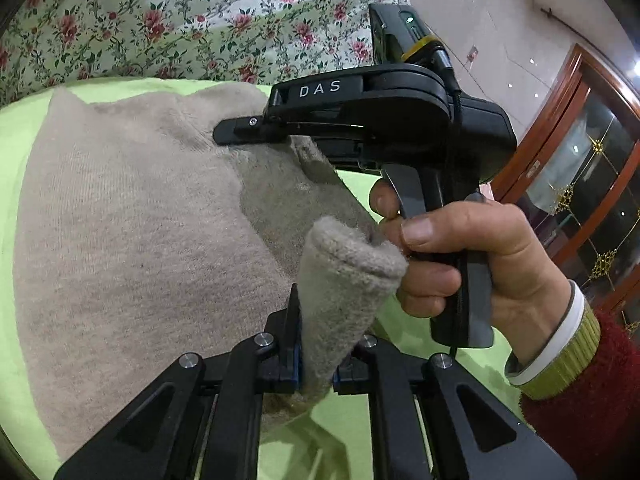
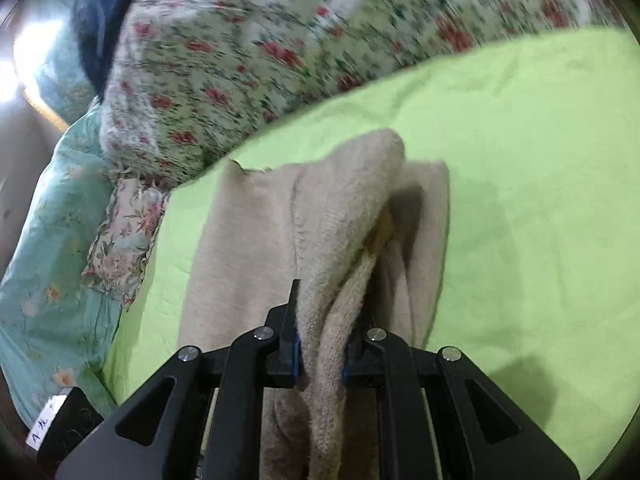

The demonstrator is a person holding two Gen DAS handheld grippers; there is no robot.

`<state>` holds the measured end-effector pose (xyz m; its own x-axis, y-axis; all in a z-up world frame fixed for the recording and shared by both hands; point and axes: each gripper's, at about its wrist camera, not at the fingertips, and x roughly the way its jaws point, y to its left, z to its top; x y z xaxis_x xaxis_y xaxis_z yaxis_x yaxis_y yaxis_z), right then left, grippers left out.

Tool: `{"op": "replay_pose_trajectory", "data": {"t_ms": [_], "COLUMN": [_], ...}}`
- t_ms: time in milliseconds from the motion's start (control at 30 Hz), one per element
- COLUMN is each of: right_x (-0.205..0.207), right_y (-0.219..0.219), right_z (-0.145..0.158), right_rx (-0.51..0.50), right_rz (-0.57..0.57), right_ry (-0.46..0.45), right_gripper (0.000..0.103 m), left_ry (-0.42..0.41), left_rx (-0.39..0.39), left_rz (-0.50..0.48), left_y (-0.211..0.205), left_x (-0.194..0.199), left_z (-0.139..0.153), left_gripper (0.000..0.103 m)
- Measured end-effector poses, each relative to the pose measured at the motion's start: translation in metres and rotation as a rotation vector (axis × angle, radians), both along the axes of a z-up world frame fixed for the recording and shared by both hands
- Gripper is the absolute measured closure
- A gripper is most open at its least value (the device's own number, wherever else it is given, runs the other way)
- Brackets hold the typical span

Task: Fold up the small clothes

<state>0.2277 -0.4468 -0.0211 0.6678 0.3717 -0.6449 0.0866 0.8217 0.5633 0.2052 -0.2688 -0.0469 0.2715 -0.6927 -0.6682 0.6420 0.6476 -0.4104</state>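
Left wrist view: left gripper point(image 1: 316, 364), fingers clenched on a rolled edge of the beige knitted wool garment point(image 1: 132, 208), which lies on the lime-green bed sheet point(image 1: 16, 128). Right gripper point(image 1: 240, 130) pinches the far edge, held by the person's right hand point(image 1: 460, 256).

Right wrist view: right gripper point(image 2: 320, 360) fingers clamp a bunched fold; motion blur.

Judgement: carry both edges over together, level and taut. Only the left view shows the hand; only the right shows the teal floral pillow point(image 2: 44, 260).
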Motion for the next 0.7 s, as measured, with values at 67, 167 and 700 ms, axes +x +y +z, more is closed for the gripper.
{"op": "replay_pose_trajectory", "data": {"t_ms": [67,167,700], "right_x": [0.004,0.01,-0.063], "right_y": [0.003,0.002,-0.012], "right_z": [0.002,-0.015,-0.013], "right_rx": [-0.022,-0.053,0.093], "right_rz": [0.021,0.007,-0.102], "right_ry": [-0.023,0.037,0.057], "right_gripper": [0.088,0.088,0.027], "left_ry": [-0.001,0.049,0.116], "left_rx": [0.011,0.046,-0.027], "left_rz": [0.016,0.023,0.17], "left_y": [0.0,-0.002,0.134], "left_x": [0.003,0.006,0.021], "left_z": [-0.004,-0.015,0.014], "left_gripper": [0.092,0.089,0.022]}}
